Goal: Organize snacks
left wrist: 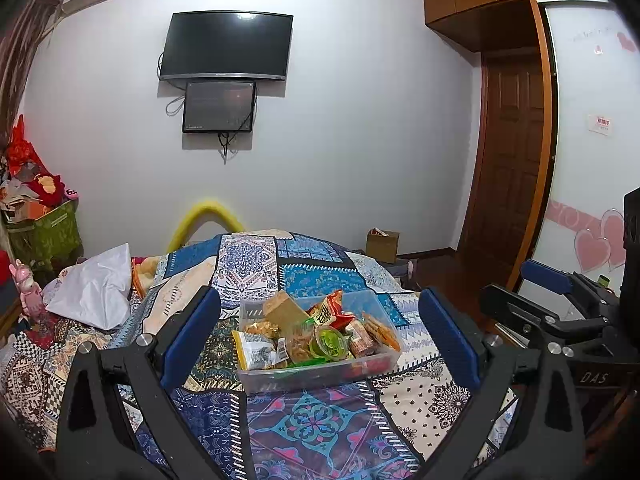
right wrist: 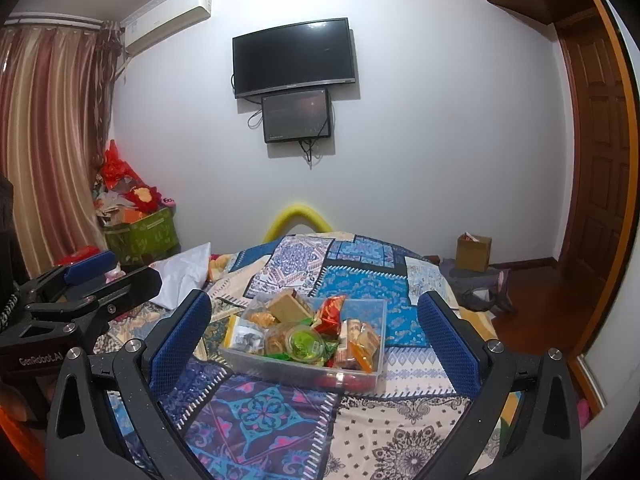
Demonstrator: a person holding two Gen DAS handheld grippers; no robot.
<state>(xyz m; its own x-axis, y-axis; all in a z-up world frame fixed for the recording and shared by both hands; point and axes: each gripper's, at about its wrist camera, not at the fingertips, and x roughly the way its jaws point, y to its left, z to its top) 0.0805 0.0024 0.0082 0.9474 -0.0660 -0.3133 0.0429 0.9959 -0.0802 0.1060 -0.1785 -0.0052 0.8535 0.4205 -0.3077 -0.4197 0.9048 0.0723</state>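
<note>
A clear plastic box (left wrist: 320, 376) full of wrapped snacks rests on the patchwork quilt (left wrist: 316, 428). Inside lie a brown block packet (left wrist: 284, 310), a red packet (left wrist: 330, 310), a green-lidded cup (left wrist: 330, 342) and an orange cracker packet (left wrist: 380, 330). My left gripper (left wrist: 319, 296) is open, its blue pads spread wider than the box, a little short of it. In the right wrist view the same box (right wrist: 300, 372) sits ahead of my right gripper (right wrist: 314, 300), also open and holding nothing. Each gripper shows at the edge of the other's view.
A white pillow (left wrist: 96, 288) lies at the quilt's left side, and a yellow foam tube (left wrist: 208, 212) curves behind the bed. A green bin (left wrist: 44, 232) piled with red items stands at the left wall. A cardboard box (right wrist: 474, 252) and clothes sit on the wooden floor at right.
</note>
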